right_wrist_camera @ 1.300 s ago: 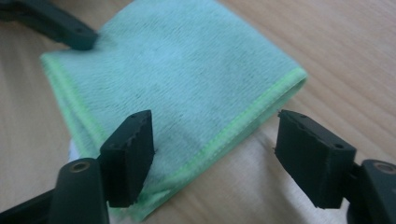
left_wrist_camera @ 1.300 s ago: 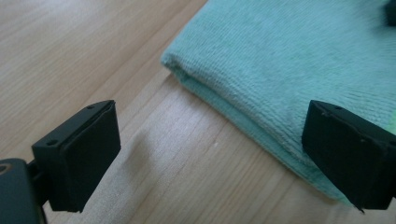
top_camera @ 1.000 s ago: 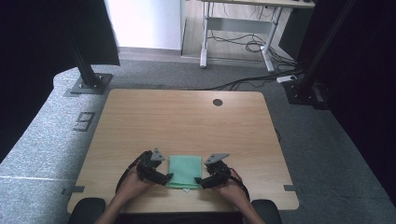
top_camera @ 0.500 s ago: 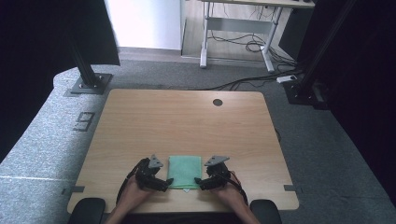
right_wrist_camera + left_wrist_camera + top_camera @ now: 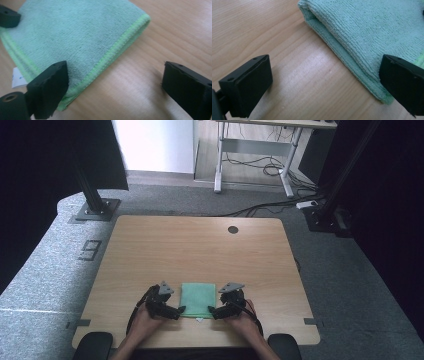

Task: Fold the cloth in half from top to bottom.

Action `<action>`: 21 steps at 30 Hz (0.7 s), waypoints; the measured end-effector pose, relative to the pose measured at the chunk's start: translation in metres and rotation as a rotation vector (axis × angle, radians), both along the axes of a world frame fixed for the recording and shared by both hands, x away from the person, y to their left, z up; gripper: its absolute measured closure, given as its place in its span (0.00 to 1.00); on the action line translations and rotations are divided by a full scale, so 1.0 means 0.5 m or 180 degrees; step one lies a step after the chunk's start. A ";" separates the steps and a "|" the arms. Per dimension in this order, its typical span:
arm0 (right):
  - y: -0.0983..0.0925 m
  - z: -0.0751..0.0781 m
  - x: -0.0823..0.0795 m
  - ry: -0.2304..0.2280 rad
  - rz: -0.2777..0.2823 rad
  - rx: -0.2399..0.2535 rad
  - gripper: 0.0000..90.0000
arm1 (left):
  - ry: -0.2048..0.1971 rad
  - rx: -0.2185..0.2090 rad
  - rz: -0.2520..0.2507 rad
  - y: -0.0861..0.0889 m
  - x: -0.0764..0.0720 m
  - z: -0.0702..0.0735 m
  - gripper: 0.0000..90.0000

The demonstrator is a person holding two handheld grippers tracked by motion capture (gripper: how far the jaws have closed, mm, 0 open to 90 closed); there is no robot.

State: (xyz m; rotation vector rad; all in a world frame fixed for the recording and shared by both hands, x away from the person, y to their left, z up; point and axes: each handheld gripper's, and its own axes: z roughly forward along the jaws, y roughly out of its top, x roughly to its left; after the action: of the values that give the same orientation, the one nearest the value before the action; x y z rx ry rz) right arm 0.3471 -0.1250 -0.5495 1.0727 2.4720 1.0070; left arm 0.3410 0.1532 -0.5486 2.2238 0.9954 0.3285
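Cloth (image 5: 198, 299), a folded green terry square with a stitched hem, lies flat on my wood-grain table (image 5: 200, 245) near its front edge. Left gripper (image 5: 178, 311) and right gripper (image 5: 212, 311) flank it, jaws wide; right's have just been opening, gripping nothing.

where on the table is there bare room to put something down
The far part of the table is bare wood, from the cloth out to the far edge with its cable hole. The strips left and right of the hands are free too. The near middle is crowded: the left hand-held gripper and right hand-held gripper flank the cloth.
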 end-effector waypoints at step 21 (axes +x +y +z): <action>-0.014 -0.012 0.093 -0.0109 -0.0264 0.0102 0.00 | -0.0004 -0.0006 0.0080 -0.011 0.109 0.000 0.00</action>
State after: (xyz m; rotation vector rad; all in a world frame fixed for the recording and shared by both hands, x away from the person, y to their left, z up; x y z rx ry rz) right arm 0.3935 -0.1320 -0.5554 1.1481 2.3712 1.0343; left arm 0.3954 0.1477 -0.5488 2.2107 1.0233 0.3398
